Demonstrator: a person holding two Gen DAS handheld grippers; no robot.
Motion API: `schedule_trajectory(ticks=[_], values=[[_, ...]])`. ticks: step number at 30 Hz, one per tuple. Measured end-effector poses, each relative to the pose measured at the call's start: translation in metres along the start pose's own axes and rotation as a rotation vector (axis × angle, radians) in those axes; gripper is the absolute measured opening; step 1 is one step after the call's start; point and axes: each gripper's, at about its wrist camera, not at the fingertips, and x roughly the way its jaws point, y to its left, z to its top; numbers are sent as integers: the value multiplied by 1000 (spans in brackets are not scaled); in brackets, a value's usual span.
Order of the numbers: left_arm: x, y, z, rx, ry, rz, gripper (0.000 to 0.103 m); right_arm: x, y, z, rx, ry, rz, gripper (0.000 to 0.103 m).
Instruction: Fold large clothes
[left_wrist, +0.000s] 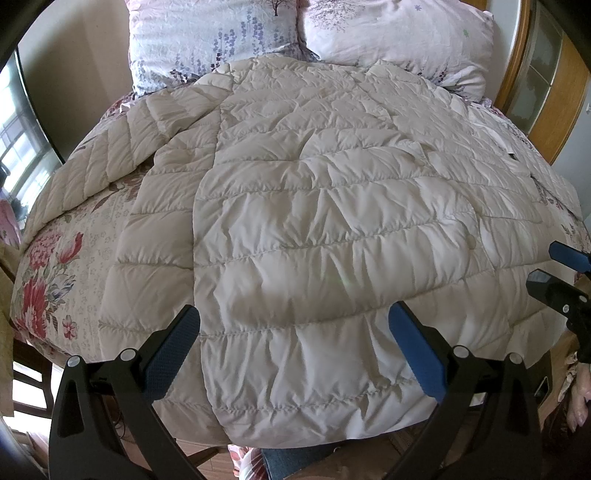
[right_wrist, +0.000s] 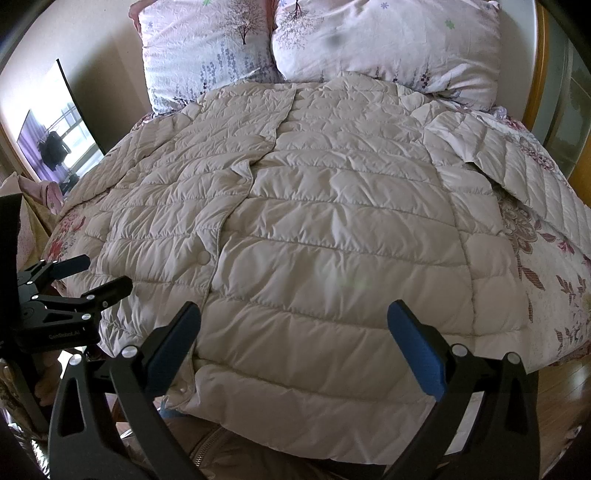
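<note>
Beige quilted down jacket (left_wrist: 317, 229) spread front-up on the bed (left_wrist: 55, 266), hem nearest, collar toward the pillows (left_wrist: 207, 40). Likely light, soft, puffy, with a slick shell; best pinched at the hem corners or sleeve (right_wrist: 517, 173) cuffs. Left claw (left_wrist: 293, 332) and right claw (right_wrist: 293, 328) both hover with jaws apart, empty.

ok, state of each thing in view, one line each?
beige quilted down jacket: spread flat on the bed, front closed, unfolded
jacket's sleeves: both out to the sides
left hand-held gripper: open, empty
right hand-held gripper: open, empty
two floral pillows: propped at headboard
</note>
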Motion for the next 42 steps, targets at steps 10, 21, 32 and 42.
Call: schedule_trajectory(ticks=[10, 21, 32, 42], values=[[0, 5, 4, 8, -1, -21, 102, 0, -6, 5, 22, -14, 11, 101], [2, 14, 29, -9, -8, -144, 102, -12, -101, 24, 375, -206, 78, 101], [10, 33, 67, -76, -86, -257, 102, -29, -303, -17, 1130, -376, 35, 72], [21, 48, 112, -116, -199, -186, 102, -40, -410, -55, 1387, -439, -116, 43]])
